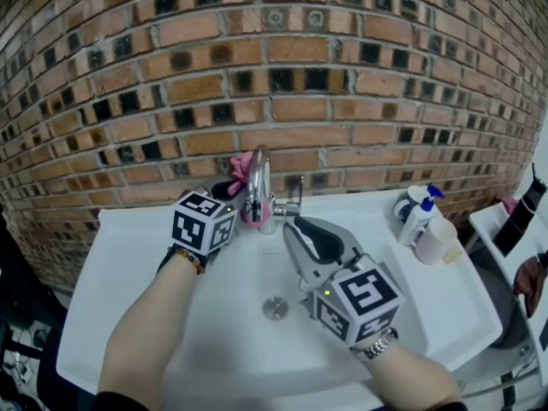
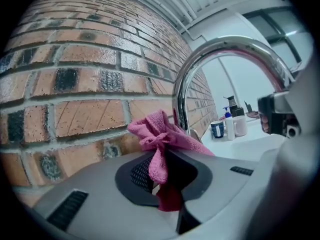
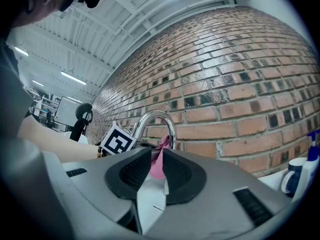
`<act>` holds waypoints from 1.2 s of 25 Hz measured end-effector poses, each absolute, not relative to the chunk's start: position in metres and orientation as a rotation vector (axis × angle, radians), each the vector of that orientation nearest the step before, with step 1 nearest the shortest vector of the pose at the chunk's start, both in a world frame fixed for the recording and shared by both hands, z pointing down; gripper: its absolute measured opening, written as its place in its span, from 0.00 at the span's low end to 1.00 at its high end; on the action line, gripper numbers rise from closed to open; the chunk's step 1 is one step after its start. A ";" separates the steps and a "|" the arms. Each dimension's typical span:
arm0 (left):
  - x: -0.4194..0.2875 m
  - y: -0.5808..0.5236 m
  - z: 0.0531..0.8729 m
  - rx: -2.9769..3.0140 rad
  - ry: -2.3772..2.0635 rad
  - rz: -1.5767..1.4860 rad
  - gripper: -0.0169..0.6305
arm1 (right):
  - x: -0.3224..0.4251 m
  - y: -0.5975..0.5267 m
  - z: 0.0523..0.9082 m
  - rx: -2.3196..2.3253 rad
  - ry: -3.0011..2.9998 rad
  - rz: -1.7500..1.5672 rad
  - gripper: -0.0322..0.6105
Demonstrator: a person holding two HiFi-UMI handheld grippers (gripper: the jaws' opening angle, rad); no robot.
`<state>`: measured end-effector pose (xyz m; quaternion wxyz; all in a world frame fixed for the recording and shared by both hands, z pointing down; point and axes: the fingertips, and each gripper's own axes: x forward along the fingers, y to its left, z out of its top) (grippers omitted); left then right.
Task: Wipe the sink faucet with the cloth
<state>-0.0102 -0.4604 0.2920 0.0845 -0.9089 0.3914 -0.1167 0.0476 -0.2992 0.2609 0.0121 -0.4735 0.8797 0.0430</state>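
Faucet (image 1: pixel 259 174) of chrome at back rim of white sink (image 1: pixel 128 255), close before brick wall (image 1: pixel 360 101). Stands with long axis upright, then bends in high arch away from the wall and points its mouth down into the basin, behind the drain (image 1: pixel 275 307). Pink cloth (image 1: pixel 240 165) in left gripper (image 1: pixel 233 187), jaws clenched on the bunched fabric, loose end sticking out beyond the tips. Sits just beside the upright tube, on its left, toward the wall; touching or not, cannot tell. Right gripper (image 1: pixel 293 226) over the basin, in front of the spout, jaws a narrow gap apart, nothing between them. Little room behind the faucet toward the bricks; much free room on wide flat rim at left. At right rim, well apart from the faucet: spray bottle (image 1: pixel 417 217) and white cup (image 1: pixel 438 240).
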 end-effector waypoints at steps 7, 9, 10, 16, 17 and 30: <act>-0.017 -0.455 0.298 -2.679 1.183 -0.397 0.08 | 0.049 -0.299 0.261 -1.483 2.743 0.134 0.18; -0.019 -0.454 0.301 -2.680 1.189 -0.402 0.08 | 0.049 -0.300 0.262 -1.484 2.744 0.133 0.18; -0.021 -0.453 0.303 -2.680 1.193 -0.405 0.08 | 0.049 -0.300 0.262 -1.484 2.743 0.134 0.18; -0.028 -0.451 0.315 -2.693 1.218 -0.427 0.08 | 0.047 -0.299 0.262 -1.481 2.750 0.135 0.18; -0.029 -0.451 0.317 -2.695 1.222 -0.430 0.08 | 0.047 -0.299 0.262 -1.480 2.750 0.135 0.18; -0.026 -0.450 0.350 -2.702 1.245 -0.541 0.08 | 0.048 -0.300 0.263 -1.484 2.747 0.128 0.18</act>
